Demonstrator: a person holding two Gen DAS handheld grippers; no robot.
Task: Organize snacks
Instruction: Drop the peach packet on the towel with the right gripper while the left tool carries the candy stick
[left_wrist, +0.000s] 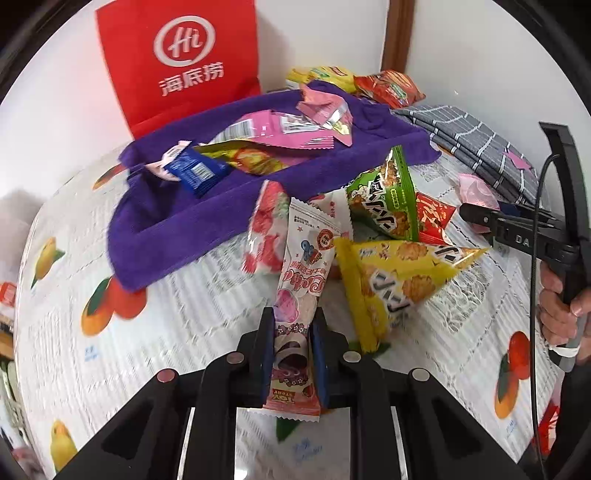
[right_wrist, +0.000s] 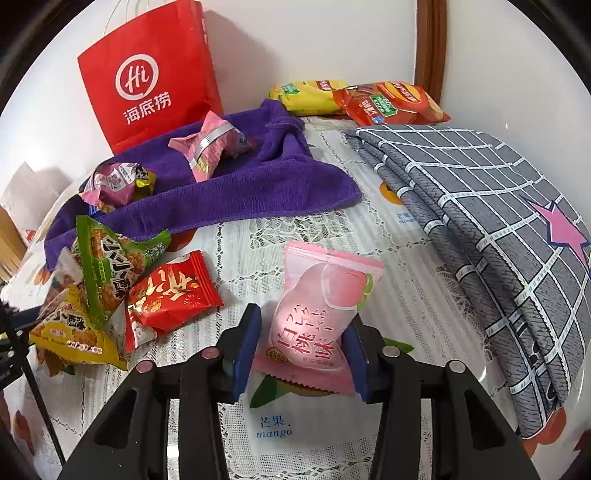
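My left gripper (left_wrist: 293, 347) is shut on a long white and pink snack stick packet (left_wrist: 301, 280) and holds it over the table. My right gripper (right_wrist: 303, 343) has its jaws around a pink peach snack packet (right_wrist: 317, 306); the right pad touches it and the left pad stands slightly off. A purple towel (left_wrist: 207, 218) holds several snacks, among them a blue packet (left_wrist: 195, 171) and a pink packet (right_wrist: 207, 144). Loose on the table lie a green packet (right_wrist: 110, 266), a red packet (right_wrist: 170, 295) and a yellow triangular packet (left_wrist: 399, 284).
A red paper bag (right_wrist: 147, 74) stands against the wall behind the towel. A folded grey checked cloth (right_wrist: 498, 236) lies at the right. A yellow bag (right_wrist: 306, 96) and a red-orange bag (right_wrist: 391, 103) lie in the far corner. The tablecloth (right_wrist: 258, 229) is lace with fruit prints.
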